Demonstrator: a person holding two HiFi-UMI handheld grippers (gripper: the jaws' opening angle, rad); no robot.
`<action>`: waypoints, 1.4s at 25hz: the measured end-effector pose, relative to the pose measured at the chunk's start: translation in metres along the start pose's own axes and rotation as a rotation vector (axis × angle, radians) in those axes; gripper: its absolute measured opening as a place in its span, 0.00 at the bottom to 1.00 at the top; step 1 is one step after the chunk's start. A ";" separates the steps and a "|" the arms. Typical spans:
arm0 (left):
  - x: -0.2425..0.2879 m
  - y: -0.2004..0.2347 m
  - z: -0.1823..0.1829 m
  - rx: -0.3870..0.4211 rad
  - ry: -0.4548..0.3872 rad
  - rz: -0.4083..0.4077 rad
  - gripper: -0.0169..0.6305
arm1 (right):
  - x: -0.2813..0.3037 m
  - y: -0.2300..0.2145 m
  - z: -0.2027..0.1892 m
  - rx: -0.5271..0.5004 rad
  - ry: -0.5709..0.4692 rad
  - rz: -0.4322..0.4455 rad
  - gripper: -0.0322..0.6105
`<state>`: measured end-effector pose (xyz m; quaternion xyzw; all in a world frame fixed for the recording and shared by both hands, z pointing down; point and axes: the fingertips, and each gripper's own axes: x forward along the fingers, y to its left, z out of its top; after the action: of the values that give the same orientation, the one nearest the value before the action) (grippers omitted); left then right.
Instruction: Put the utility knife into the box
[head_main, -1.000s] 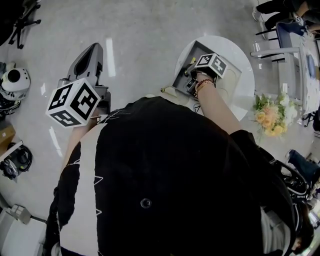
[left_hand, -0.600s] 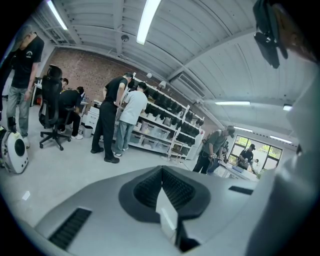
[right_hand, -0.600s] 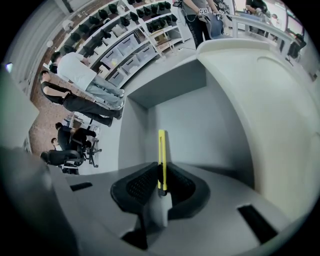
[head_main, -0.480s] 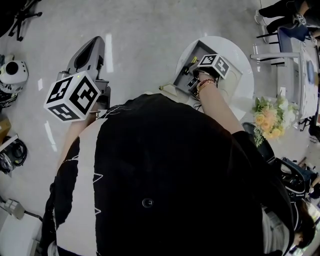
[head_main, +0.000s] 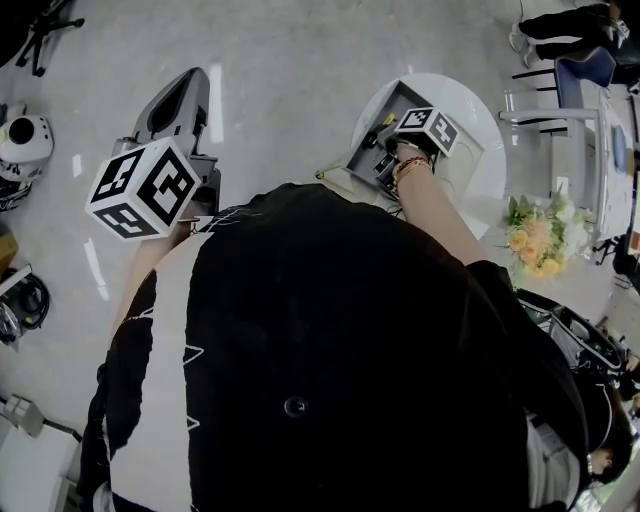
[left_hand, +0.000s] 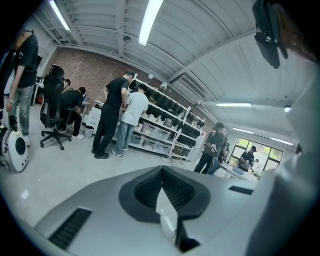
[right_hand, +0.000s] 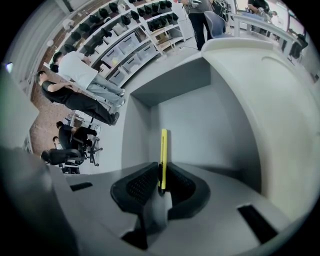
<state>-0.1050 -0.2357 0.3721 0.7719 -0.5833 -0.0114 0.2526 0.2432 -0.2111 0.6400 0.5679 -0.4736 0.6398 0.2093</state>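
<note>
The yellow utility knife (right_hand: 163, 150) is held edge-on, clamped between the jaws of the right gripper (right_hand: 161, 175). Its free end is pointed into the open grey box (right_hand: 210, 125). Whether the knife touches the bottom of the box cannot be told. In the head view the right gripper (head_main: 382, 148) is seen over the box (head_main: 462, 150), at the side of the box nearest the person, and a little of the knife (head_main: 386, 118) is shown there. The box is set on a round white table (head_main: 490, 105). A bunch of flowers (head_main: 540, 232) is seen to the right of the box, past the table's rim. The left gripper (head_main: 185, 88) is held well to the left of the box, over the floor. In its own view the jaws of the left gripper (left_hand: 162, 170) are closed together, and nothing is held between them.
</note>
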 end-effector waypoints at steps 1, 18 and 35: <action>0.000 0.000 0.000 -0.001 0.000 0.000 0.04 | 0.000 0.000 0.000 -0.001 0.001 -0.002 0.15; 0.003 -0.001 -0.001 -0.020 -0.018 -0.015 0.04 | -0.002 -0.006 0.000 -0.010 0.001 -0.026 0.16; -0.010 0.005 0.008 -0.013 -0.007 -0.050 0.04 | -0.016 -0.001 -0.014 0.053 -0.043 -0.017 0.17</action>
<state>-0.1156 -0.2306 0.3642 0.7846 -0.5645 -0.0241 0.2552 0.2404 -0.1941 0.6264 0.5908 -0.4559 0.6382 0.1894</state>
